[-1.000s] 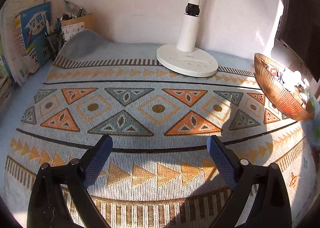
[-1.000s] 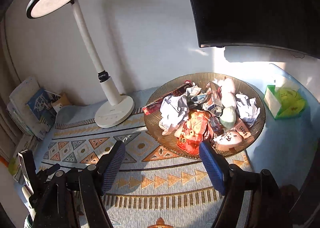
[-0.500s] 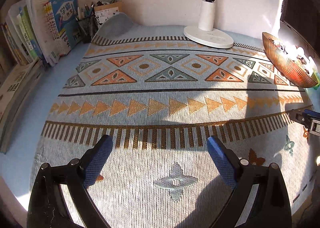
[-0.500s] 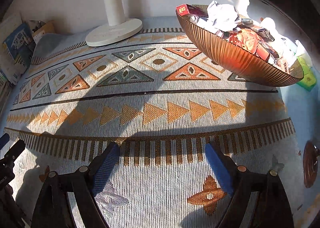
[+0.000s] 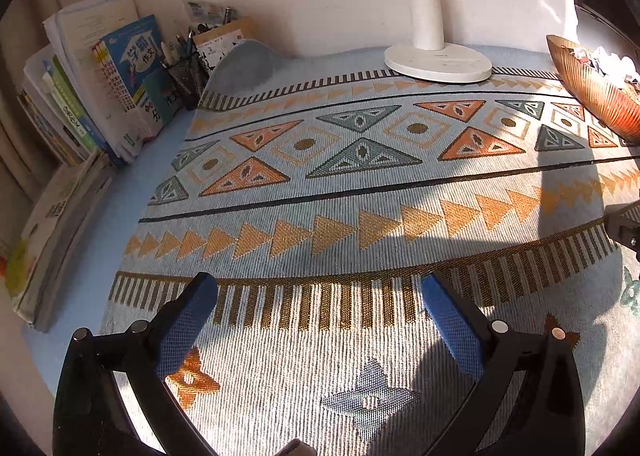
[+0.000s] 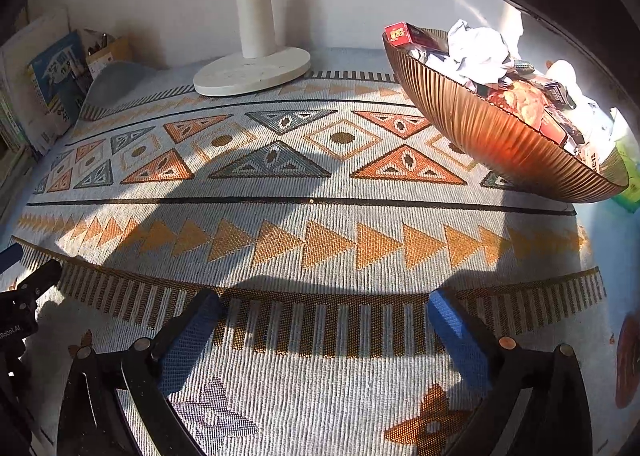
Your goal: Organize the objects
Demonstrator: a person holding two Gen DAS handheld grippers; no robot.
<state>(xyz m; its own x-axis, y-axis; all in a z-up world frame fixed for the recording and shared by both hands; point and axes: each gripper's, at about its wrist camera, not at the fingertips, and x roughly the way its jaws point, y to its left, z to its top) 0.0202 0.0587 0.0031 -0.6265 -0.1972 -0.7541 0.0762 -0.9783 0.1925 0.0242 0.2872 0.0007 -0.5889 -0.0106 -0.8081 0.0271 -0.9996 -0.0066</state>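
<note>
Several books (image 5: pixel 116 84) — lamp (image 5: pixel 438 63) beside bowl (image 6: pixel 492 128)

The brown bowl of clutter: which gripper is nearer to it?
Right. The right gripper sits just in front of the brown bowl; the left gripper is farther off, the bowl at its view's far-right edge.

A blue book (image 5: pixel 134 68) standing among the others at the worktop's left edge carried large Chinese characters, 学霸 above 作文, on its cover. The housing at the left edge of the right wrist view bore small white lettering (image 6: pixel 10 334), partly cut off. Other print was too small to read.
</note>
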